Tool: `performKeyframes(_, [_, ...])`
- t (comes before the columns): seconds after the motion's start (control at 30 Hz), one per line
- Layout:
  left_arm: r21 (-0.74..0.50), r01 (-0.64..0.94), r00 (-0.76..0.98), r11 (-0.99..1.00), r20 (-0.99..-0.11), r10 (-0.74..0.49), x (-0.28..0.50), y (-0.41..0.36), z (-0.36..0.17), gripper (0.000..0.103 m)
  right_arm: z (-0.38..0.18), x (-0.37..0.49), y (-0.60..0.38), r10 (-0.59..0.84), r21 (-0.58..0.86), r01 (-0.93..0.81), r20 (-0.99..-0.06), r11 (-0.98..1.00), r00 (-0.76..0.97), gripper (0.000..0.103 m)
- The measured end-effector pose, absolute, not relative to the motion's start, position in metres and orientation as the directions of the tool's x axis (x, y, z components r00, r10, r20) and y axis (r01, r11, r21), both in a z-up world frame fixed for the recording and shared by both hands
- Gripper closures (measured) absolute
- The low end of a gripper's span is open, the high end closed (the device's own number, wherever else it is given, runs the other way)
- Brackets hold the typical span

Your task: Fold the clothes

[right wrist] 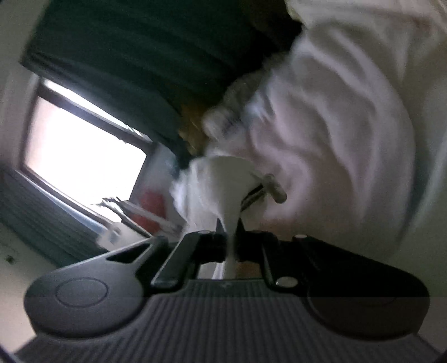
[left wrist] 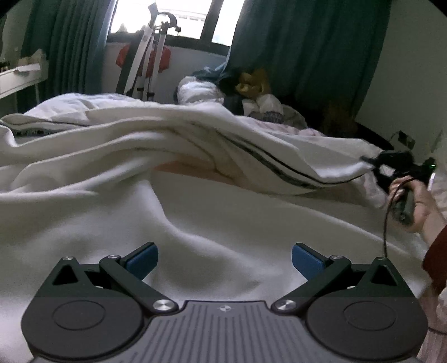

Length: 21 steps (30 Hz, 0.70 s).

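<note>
The left tongs (left wrist: pixel 225 261) stand spread wide, blue pads (left wrist: pixel 142 261) well apart, nothing between them. They hover just above a white garment (left wrist: pixel 195 212) that lies rumpled over the bed — soft white cloth fills the view straight ahead of the tongs and on both sides of them. Further ahead the garment rises into a long raised fold with a dark piping stripe (left wrist: pixel 268 160) running along it toward the right.

At the far right end of that fold the right tongs (left wrist: pixel 368 162) pinch the edge of the cloth, lifted clear of the bed; a hand (left wrist: pixel 416 203) grips the black handle, with a dark red sleeve (left wrist: pixel 435 262) behind it and a cable hanging below.

In the right wrist view, heavily blurred and rolled to one side, the right tongs (right wrist: pixel 230 227) are pressed together on a bunch of the white garment (right wrist: pixel 220 184), which spreads out just beyond their tips. A small pale toggle or cord end (right wrist: pixel 275 187) juts from the cloth to the right of the tips.

Beyond the left tongs, past the bed, stand green curtains (left wrist: pixel 301 42), a bright window (left wrist: pixel 178 14), and a heap of other clothes (left wrist: pixel 240 89).
</note>
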<state>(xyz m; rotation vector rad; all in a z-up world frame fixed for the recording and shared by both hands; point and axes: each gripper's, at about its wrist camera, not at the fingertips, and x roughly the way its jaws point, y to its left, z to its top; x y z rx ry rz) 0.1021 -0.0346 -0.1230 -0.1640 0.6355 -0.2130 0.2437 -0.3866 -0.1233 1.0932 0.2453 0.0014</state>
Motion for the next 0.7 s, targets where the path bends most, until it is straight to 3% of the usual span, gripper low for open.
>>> performKeyframes(0.2, [-0.204,0.142,0.787,0.969,-0.57,-0.235,0.109,-0.038,-0.124,0.0,-0.083,0.197,-0.41,-0.113,0.852,-0.003,0.073,0.524,0.991,0.095])
performKeyframes(0.4, [-0.178,0.149,0.802,0.973,-0.554,-0.224,0.107,-0.04,-0.121,0.0,-0.078,0.187,-0.417,-0.201,0.86,0.103,0.0,0.501,0.98,0.095])
performKeyframes(0.7, [-0.184,0.126,0.839,0.975,-0.504,-0.203,0.098,-0.042,-0.103,0.0,-0.019,0.188,-0.376,-0.285,0.721,0.187,0.016,0.668,0.958,0.095])
